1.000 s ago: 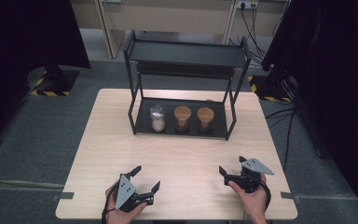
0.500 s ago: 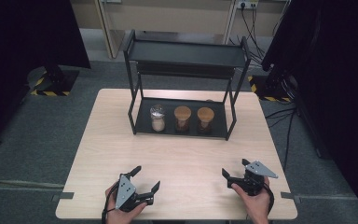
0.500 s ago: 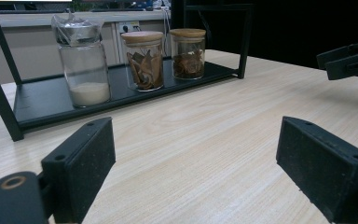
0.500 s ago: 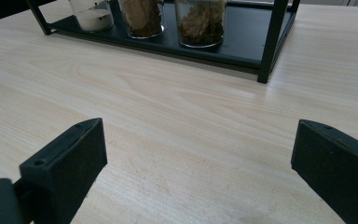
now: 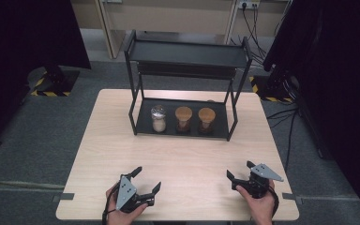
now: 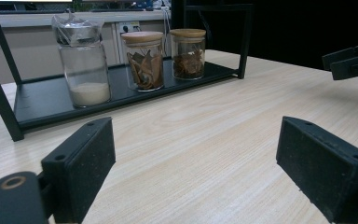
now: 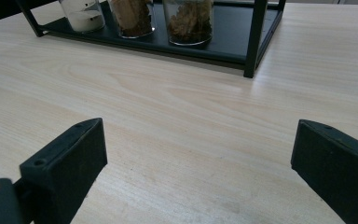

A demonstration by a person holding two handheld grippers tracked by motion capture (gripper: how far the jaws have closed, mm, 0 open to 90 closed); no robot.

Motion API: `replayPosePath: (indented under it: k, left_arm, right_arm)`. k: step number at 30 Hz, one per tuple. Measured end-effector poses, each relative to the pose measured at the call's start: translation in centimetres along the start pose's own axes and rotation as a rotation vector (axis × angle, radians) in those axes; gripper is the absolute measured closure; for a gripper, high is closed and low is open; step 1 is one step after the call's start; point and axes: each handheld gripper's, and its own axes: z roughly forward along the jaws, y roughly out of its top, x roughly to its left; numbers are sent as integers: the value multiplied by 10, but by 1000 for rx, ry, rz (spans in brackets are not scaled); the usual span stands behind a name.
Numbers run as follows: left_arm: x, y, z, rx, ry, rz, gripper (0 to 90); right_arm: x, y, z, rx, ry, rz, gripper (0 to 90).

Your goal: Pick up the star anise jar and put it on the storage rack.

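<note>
We hold both grippers released: left gripper (image 5: 146,180) and right gripper (image 5: 239,171) spread wide, three jars (image 5: 183,119) well ahead of our fingers.

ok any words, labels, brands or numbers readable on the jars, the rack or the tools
None can be read.
The jar of white powder, the middle jar and the third jar show no label.
The black rack is plain.
The grey plates on the left tool and right tool carry holes, no lettering.
Yellow-black hazard stripes on the floor: a sign, no words.
</note>
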Motion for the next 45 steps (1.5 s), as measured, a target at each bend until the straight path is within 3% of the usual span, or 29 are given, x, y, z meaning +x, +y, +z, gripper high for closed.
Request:
replayPosePath:
  k: [33,45]
  left_arm:
    - [0,0,0,-1,-2,2,111]
    - [0,0,0,3,-7,1,112]
  right_arm:
    - [-10,-6,-7,-37,-48,49,42]
    - [-9,-6,-6,-34,-60,42,42]
